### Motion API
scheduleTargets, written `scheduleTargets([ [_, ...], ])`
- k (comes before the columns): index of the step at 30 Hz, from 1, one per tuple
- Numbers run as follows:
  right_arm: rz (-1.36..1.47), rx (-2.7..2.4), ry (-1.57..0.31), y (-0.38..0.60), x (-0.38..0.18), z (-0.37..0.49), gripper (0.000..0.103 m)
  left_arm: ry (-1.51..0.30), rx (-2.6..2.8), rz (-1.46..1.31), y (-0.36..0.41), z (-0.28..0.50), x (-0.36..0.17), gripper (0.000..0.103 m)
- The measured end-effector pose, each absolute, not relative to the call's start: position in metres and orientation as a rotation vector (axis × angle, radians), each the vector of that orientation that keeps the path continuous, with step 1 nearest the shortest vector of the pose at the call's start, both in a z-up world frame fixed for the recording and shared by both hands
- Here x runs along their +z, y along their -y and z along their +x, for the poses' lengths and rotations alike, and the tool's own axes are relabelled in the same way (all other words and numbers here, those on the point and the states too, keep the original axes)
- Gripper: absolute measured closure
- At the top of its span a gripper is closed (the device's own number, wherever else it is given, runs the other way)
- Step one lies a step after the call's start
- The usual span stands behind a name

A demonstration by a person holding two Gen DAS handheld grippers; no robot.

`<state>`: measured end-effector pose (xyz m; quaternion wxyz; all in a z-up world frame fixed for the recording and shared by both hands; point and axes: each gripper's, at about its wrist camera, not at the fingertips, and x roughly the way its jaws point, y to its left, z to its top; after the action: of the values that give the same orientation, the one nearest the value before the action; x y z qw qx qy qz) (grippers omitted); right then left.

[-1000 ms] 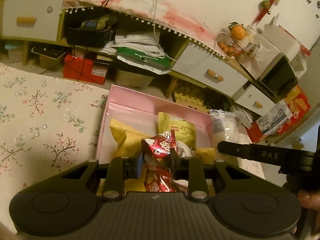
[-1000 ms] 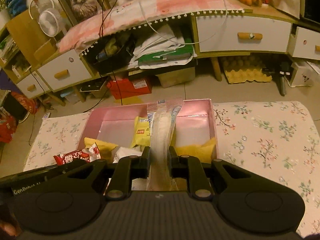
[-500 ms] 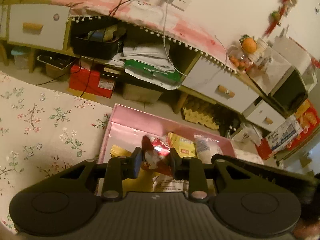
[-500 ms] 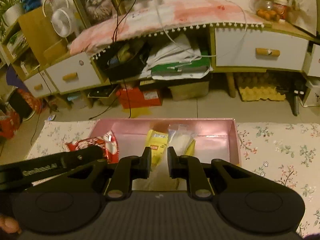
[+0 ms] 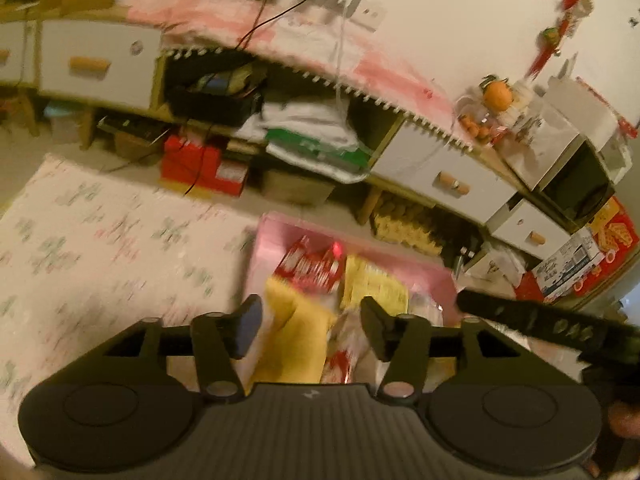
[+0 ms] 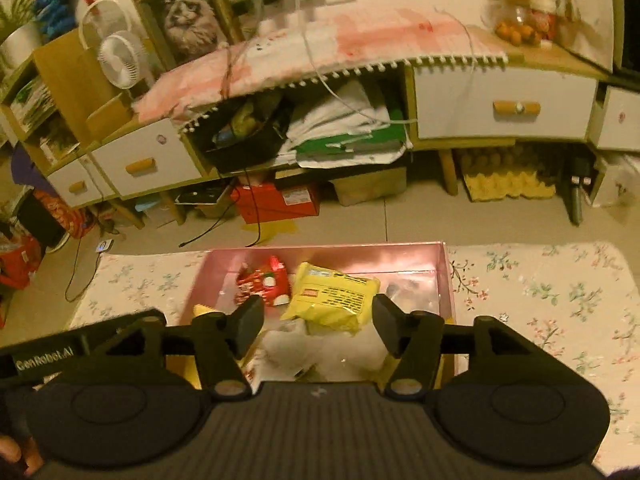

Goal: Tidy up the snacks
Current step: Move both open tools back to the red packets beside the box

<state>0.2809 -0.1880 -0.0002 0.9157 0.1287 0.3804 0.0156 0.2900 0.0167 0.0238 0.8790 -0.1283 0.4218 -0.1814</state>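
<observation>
Now that both jaws have just opened, the left gripper (image 5: 310,322) and right gripper (image 6: 318,322) hold nothing; the shiny red snack packet (image 6: 266,282) and yellow crinkly packet (image 6: 334,296) lie in the pink cardboard box (image 6: 446,276), so little seems left.

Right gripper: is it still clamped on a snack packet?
No, the right gripper has just opened, its jaws standing apart over the pink box, gripping nothing.

Dim, warm yellow-orange indoor light tints both fisheye views, which bend the cabinet (image 6: 504,108) line and darken at the corners; the left wrist view is smeared with motion blur across the floral cloth (image 5: 100,248), while the right wrist view stays fairly sharp.
</observation>
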Motion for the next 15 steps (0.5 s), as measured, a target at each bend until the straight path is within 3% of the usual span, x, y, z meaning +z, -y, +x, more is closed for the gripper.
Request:
scheduleTargets([
  [7, 0.212, 0.036, -0.827, 0.166, 0.029, 0.240, 0.012, -1.012, -0.372, -0.280, -0.031, 0.247, 0.016, 0.021],
  [15, 0.190, 0.083, -0.884, 0.154, 0.016, 0.198, 0.001, -1.040, -0.386, -0.264, -0.040, 0.209, 0.017, 0.016],
])
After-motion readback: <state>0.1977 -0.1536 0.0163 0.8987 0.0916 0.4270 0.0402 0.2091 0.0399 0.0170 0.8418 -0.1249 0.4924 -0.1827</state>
